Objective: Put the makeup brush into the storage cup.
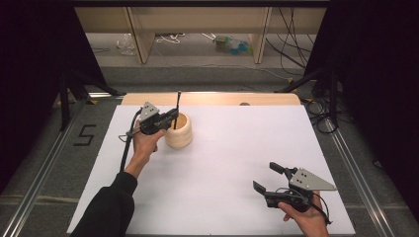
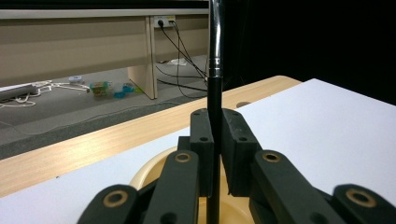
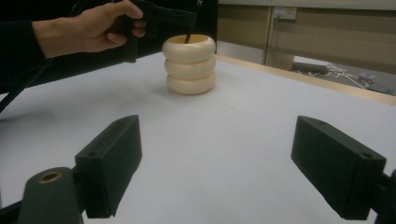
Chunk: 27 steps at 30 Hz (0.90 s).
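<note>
Up close, left claw (image 2: 215, 154) pinches black rod (image 2: 214, 93) above cream holder (image 1: 178, 130); right claw (image 1: 271, 177) wide, empty.

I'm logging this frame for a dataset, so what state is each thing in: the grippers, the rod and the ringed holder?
left gripper: shut on the black rod, held over the holder.
black rod: upright, lower end down inside the holder's mouth.
cream ringed holder: upright on the white table, open at the top.
right gripper: open, holding nothing, low over the near right part of the table.
</note>
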### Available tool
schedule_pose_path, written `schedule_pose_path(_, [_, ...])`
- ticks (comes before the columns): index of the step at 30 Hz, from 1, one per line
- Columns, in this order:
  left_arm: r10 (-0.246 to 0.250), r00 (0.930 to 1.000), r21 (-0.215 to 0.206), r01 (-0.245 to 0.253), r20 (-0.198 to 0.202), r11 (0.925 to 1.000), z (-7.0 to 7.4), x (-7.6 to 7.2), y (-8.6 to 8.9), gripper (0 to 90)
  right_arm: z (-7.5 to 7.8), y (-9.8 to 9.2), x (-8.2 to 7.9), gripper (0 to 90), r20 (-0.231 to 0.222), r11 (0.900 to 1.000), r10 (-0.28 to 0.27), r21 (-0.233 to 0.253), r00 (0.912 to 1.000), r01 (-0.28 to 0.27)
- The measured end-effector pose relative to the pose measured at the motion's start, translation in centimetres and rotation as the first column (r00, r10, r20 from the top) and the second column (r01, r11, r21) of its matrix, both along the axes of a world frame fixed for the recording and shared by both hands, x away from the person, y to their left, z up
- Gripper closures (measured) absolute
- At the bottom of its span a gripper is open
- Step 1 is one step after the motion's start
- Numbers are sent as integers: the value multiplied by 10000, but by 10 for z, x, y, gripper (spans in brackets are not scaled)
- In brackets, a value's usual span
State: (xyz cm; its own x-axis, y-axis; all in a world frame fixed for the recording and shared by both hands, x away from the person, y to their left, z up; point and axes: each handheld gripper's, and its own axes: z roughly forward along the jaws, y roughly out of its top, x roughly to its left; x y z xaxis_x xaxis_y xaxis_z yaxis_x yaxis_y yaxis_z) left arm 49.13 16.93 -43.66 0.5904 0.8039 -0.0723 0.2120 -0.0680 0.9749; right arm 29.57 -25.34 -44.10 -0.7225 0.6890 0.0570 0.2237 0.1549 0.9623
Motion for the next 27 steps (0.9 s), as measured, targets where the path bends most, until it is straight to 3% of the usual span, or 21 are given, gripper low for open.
schedule_pose_path(10, [25,10000,37,-24,-93,10000,-2,0,0,832,0,0,0,174,19,10000,12,71,10000,-12])
schedule_pose_path(12, [38,9999,51,-37,-98,10000,-3,0,0,832,1,-2,-1,173,-145,9996,-65,-273,9999,61])
schedule_pose_path(15, [65,9999,66,-65,-95,10000,-3,-1,0,832,0,0,0,174,9,10000,-40,-4,10000,40])
schedule_pose_path(16, [71,9999,72,-71,-101,9999,-3,-1,0,832,1,-1,-1,174,-83,9998,-68,-187,9999,66])
schedule_pose_path(20, [100,9999,84,-99,-122,9999,-4,-1,0,831,1,-1,-1,174,-80,9998,-70,-185,9999,69])
schedule_pose_path(27, [115,9998,223,-110,-182,9997,-7,-1,1,831,0,0,0,174,38,10000,21,61,10000,-22])
